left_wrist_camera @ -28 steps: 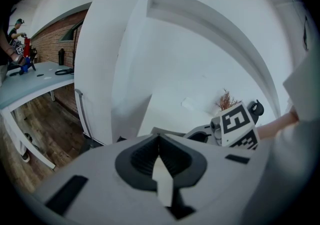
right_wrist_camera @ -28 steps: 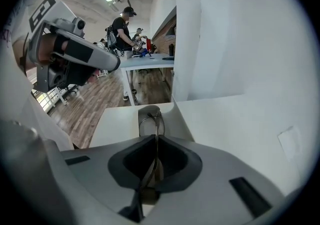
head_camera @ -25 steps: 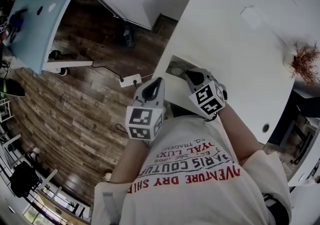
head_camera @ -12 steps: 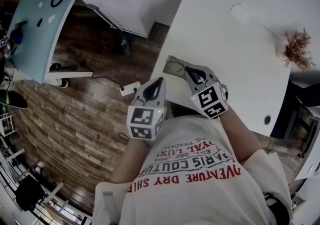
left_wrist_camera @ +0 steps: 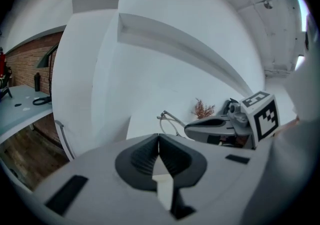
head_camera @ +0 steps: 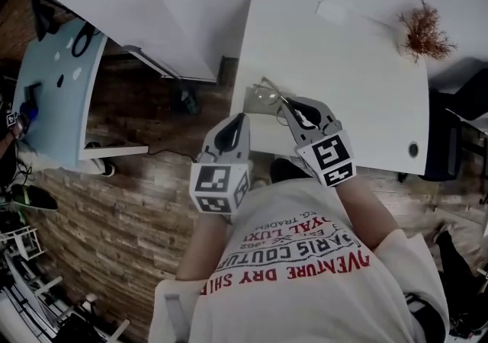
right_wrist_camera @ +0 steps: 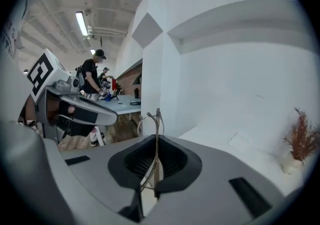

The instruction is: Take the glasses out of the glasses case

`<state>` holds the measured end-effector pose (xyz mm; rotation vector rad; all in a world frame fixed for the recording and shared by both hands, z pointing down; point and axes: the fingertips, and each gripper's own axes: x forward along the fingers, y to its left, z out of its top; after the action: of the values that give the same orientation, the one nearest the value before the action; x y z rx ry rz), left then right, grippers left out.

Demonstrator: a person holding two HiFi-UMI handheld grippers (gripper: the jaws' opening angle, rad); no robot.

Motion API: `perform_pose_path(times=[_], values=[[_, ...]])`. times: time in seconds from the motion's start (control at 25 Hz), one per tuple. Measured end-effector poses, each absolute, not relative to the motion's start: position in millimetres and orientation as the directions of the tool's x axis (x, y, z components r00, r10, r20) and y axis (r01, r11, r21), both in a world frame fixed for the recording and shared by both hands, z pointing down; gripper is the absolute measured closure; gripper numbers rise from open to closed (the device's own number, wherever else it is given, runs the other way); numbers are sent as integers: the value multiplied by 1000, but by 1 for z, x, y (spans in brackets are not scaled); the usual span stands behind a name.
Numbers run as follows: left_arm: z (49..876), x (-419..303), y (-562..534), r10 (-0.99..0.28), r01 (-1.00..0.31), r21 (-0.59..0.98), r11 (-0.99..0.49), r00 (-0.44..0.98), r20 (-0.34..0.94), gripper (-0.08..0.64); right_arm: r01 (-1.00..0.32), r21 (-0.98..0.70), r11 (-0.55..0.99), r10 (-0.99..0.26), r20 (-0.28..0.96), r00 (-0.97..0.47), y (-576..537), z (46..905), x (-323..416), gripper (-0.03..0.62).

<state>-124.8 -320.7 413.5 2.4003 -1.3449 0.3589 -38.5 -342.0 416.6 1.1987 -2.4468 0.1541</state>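
Thin wire-framed glasses (head_camera: 268,93) hang just above the near left corner of the white table (head_camera: 358,90). My right gripper (head_camera: 289,109) is shut on one of their thin metal arms (right_wrist_camera: 157,119), which stands upright between the pads. A small grey patch (head_camera: 249,94) under the glasses looks like the case, but it is too small to tell. My left gripper (head_camera: 239,122) is off the table's near edge, left of the right one; its jaws (left_wrist_camera: 159,141) meet with nothing between them. The left gripper view shows the glasses (left_wrist_camera: 167,121) at the right gripper's tip (left_wrist_camera: 188,129).
A dried reddish sprig in a small white pot (head_camera: 422,27) stands at the table's far right. A white slip (head_camera: 335,8) lies near the back. White partition walls rise behind and to the left. People stand at a pale blue table (right_wrist_camera: 125,101) across the wooden floor.
Both grippers have risen, the right one more. The glasses have come up off the grey patch on the table corner in the right gripper's grip.
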Motion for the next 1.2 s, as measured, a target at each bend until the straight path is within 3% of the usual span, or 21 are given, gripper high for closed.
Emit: perform_pose_path(times=[0.24, 0.56, 1.2], values=[[388, -129, -303, -773, -839, 174, -515, 543, 329, 552, -852, 77, 519, -825, 306, -475, -306, 386, -31, 568], [378, -125, -278, -764, -819, 173, -546, 572, 298, 552, -871, -14, 491, -840, 258, -478, -273, 377, -31, 568], [377, -120, -266, -743, -796, 167, -582, 604, 288, 552, -898, -18, 439, -869, 244, -430, -260, 376, -24, 568]])
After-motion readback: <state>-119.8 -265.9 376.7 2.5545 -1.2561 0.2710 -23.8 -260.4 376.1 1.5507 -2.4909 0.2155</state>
